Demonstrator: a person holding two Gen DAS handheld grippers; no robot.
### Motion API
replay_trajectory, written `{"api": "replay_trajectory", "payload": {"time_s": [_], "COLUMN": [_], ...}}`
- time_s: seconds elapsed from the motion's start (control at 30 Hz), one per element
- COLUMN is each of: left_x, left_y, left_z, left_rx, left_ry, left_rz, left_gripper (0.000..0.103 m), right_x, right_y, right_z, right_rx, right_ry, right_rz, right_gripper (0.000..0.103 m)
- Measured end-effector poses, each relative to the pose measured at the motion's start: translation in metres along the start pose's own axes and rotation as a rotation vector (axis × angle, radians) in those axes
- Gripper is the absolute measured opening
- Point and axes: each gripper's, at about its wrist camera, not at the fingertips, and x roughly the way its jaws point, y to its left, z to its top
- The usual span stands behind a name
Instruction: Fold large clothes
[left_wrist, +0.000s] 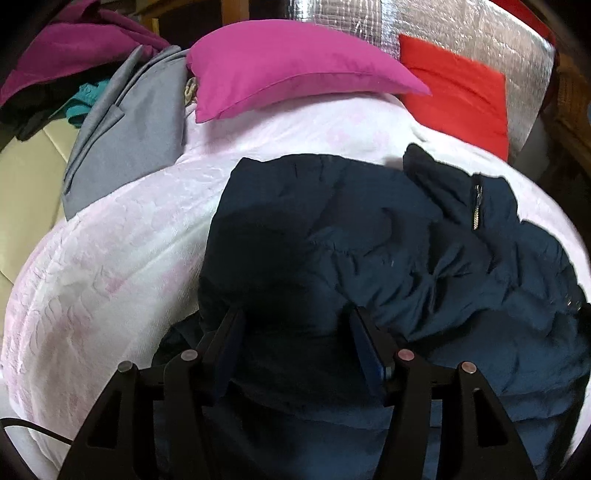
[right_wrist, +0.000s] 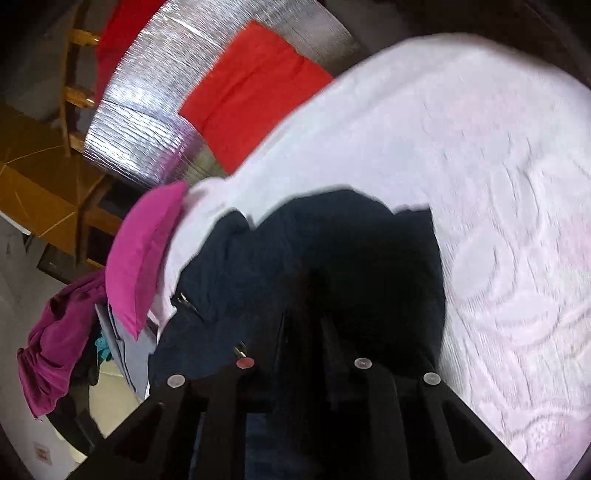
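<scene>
Left gripper (left_wrist: 295, 314): fingers spread wide, hovering over the near edge of the navy jacket (left_wrist: 388, 251), nothing pinched. Right gripper (right_wrist: 303, 321): fingers narrow-set, sunk in dark folds of the jacket (right_wrist: 332, 266); grip cannot be told. Jacket lies rumpled on the white-pink bedspread (left_wrist: 122, 266), zipper (left_wrist: 477, 206) toward far right. Beyond it: magenta pillow (left_wrist: 288, 66), grey garment (left_wrist: 125, 136) far left, red cloth (left_wrist: 458, 96) against silver foil panel (left_wrist: 480, 29).
</scene>
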Motion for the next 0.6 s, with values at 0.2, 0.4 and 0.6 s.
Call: {"api": "replay_trajectory", "payload": {"time_s": [0.2, 0.4, 0.6], "left_x": [-0.007, -0.018, 0.002], "left_y": [0.006, 0.010, 0.012], "left_z": [0.002, 0.004, 0.001], "left_rx": [-0.041, -0.053, -0.044], "left_ry": [-0.024, -0.072, 0.015], "left_rz": [-0.017, -0.024, 0.024], "left_gripper": [0.061, 0.061, 0.062], "right_x": [-0.036, -0.043, 0.003], "right_y": [0.005, 0.033, 0.030], "right_z": [-0.027, -0.047, -0.057], "right_rx": [-0.063, -0.173, -0.179], "right_ry": [-0.054, -0.059, 0.070], "right_rz": [0.016, 0.088, -0.009], "right_gripper": [0.022, 0.022, 0.023]}}
